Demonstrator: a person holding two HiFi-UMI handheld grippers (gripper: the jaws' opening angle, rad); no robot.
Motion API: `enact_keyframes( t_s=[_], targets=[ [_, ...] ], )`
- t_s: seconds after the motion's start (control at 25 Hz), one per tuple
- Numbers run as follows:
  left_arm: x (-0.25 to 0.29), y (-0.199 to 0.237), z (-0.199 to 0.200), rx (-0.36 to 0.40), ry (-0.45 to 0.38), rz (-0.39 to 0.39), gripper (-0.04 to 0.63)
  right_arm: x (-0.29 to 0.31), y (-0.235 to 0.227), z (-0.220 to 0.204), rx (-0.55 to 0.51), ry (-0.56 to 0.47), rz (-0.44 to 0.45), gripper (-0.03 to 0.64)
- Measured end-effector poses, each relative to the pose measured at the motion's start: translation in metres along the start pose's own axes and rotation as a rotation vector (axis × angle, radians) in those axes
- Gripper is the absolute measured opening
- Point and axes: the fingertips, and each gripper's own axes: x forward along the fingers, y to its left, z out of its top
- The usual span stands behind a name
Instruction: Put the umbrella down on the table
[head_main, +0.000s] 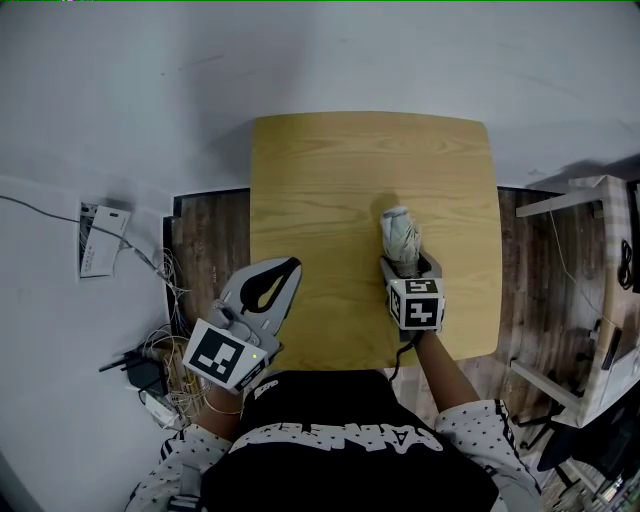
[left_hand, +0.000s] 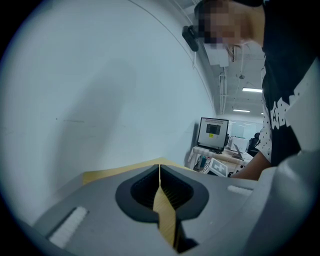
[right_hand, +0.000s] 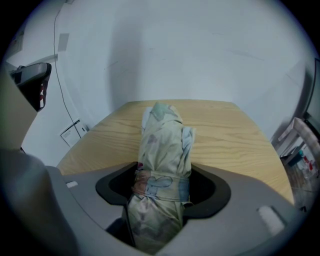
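Right gripper (head_main: 405, 262) pinched folded pale floral fabric umbrella (head_main: 400, 235) at strap band, jaws pressed on both sides. Umbrella tip pointed toward 12 o'clock, over light wooden square bench (head_main: 330, 190), just 3 o'clock of its centre; contact with bench unclear. Left gripper (head_main: 277, 282) empty, jaws pressed together, at bench's 8 o'clock corner.
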Motion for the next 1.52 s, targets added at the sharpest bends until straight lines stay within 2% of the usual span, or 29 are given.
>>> enact_keyframes(
  t_s=[0.48, 1.0, 1.08, 1.52],
  targets=[
    [-0.009, 0.003, 0.004, 0.001, -0.021, 0.019, -0.006, -0.007, 0.004, 0.005, -0.035, -0.036, -0.039, 0.328],
    [-0.017, -0.009, 0.011, 0.023, -0.043, -0.015, -0.006, -0.033, 0.011, 0.015, -0.022, -0.098, -0.027, 0.341],
    [-0.016, -0.013, 0.013, 0.028, -0.05, -0.029, -0.007, -0.038, 0.011, 0.017, -0.016, -0.111, -0.025, 0.333],
    [-0.021, -0.027, 0.015, 0.047, -0.067, -0.079, -0.006, -0.062, 0.016, 0.017, 0.006, -0.188, -0.024, 0.202]
  ],
)
